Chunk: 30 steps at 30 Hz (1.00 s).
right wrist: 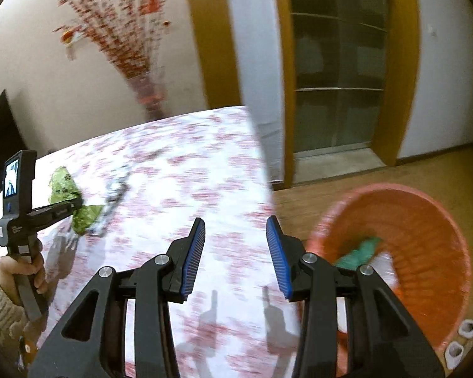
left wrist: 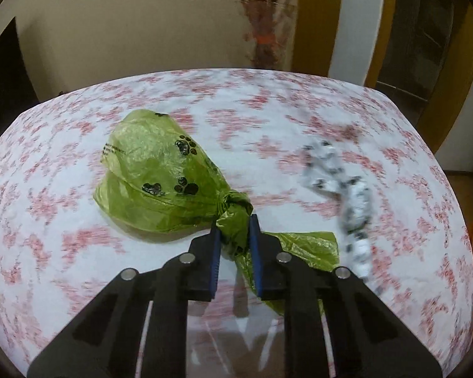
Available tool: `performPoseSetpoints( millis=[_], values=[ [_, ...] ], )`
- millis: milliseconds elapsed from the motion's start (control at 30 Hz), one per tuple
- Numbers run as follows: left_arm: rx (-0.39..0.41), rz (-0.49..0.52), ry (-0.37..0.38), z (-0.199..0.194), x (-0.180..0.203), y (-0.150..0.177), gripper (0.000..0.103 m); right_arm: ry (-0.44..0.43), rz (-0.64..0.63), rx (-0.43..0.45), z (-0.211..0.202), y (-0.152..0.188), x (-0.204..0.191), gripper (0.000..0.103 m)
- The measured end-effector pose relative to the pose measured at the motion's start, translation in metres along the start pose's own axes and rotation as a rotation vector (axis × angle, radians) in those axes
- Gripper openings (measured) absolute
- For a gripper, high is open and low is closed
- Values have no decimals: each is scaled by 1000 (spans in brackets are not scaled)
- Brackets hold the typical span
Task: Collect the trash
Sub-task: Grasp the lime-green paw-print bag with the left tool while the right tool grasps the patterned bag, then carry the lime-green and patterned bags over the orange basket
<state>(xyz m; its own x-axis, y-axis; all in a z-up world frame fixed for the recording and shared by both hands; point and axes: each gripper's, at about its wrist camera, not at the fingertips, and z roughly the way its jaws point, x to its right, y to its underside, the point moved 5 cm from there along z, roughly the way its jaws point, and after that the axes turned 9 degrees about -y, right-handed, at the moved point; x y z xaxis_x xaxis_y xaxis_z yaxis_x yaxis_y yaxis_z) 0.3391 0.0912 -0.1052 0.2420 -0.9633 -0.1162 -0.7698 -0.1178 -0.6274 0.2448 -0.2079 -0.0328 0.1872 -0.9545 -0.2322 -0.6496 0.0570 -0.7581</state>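
Pinching down hard, the left gripper (left wrist: 235, 225) has its blue pads on the twisted neck of the green bag (left wrist: 160, 176), right beside the knot, and the plastic bunches up between the two fingers. That bag, printed with black paw marks, lies on the table (left wrist: 78, 252) under a white cloth with a red pattern, its bulging body toward the left edge and its loose tail trailing back toward the near edge under the gripper. Just beside it, to the right, a crumpled white wrapper with dark spots (left wrist: 340, 186) sprawls toward the right edge, too blurred to read any better. Over on the other side, the right gripper (right wrist: 235, 230) hangs above the cloth near the table's right edge, its jaws parted with nothing but tablecloth showing between them. From that view the person's hand (right wrist: 25, 271), in a knitted cream sleeve, grasps the handle of the left tool at the far left, with the green plastic at its tip. Beyond the table's right edge, on the wooden floor, stands an orange basket (right wrist: 425, 252) with a scrap of green (right wrist: 359, 252) and something white inside.
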Motion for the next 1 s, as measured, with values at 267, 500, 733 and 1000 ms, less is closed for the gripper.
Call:
performPoseSetpoints(
  millis=[267,500,733,1000],
  values=[
    [4,-38,-25,-1,-69,7,18,-174,18,-107,69,-9,-75,37],
    [16,-56,-38,0,-105,10,18,-218,21,-219,144,-9,-137,29],
    [20,-48,-29,-2,-112,15,18,-128,-54,-232,161,-3,-149,7],
    [57,-15,31,-29,-79,14,18,-80,19,-160,110,-5,-91,4]
  ],
)
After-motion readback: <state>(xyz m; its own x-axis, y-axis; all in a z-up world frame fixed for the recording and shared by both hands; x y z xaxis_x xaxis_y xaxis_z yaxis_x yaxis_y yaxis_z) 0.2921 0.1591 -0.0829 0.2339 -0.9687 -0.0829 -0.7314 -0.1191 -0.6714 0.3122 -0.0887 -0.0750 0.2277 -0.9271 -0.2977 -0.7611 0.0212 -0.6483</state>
